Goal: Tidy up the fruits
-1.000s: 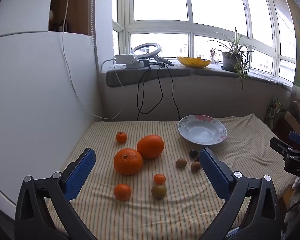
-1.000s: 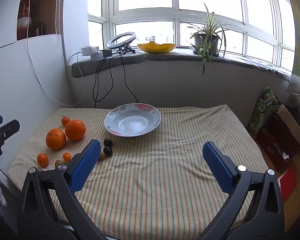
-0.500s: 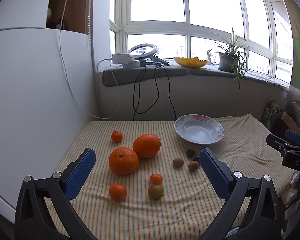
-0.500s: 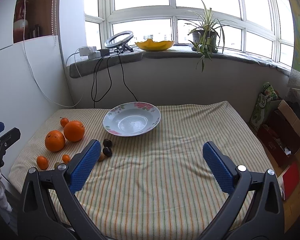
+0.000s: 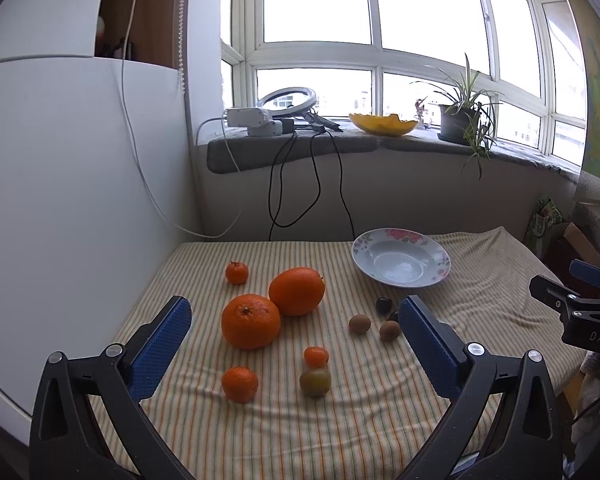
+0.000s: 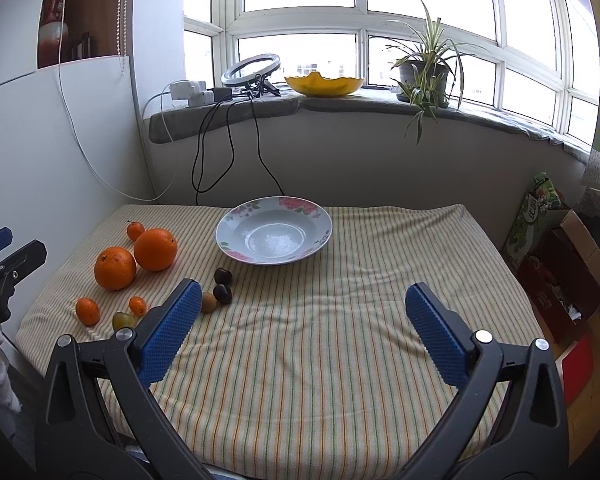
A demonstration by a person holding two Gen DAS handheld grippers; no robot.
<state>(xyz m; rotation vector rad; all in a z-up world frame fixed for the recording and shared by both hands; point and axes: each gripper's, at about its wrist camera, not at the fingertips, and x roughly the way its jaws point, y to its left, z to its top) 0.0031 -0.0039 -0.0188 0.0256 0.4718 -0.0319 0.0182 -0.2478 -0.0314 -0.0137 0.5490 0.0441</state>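
Both hand-held grippers, left (image 5: 296, 328) and right (image 6: 304, 312), gape empty; only the right view shows the red box (image 6: 576, 364).

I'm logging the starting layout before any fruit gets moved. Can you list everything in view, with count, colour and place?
large oranges: 2, orange, touching, left part of the table
small mandarins: 3, orange, around the oranges; the smallest touches the greenish fruit
greenish fruit: 1, green-brown, near edge
brown fruits: 2, brown, mid-table
dark fruits: 2, near-black, just before the plate
plate: 1, white with pink flowers, empty, far centre
tablecloth: 1, striped beige, covering the table
yellow bowl: 1, windowsill
potted plant: 1, green, windowsill
ring light: 1, windowsill, cables hanging
boxes: several, floor at right
left gripper: open, empty
right gripper: open, empty
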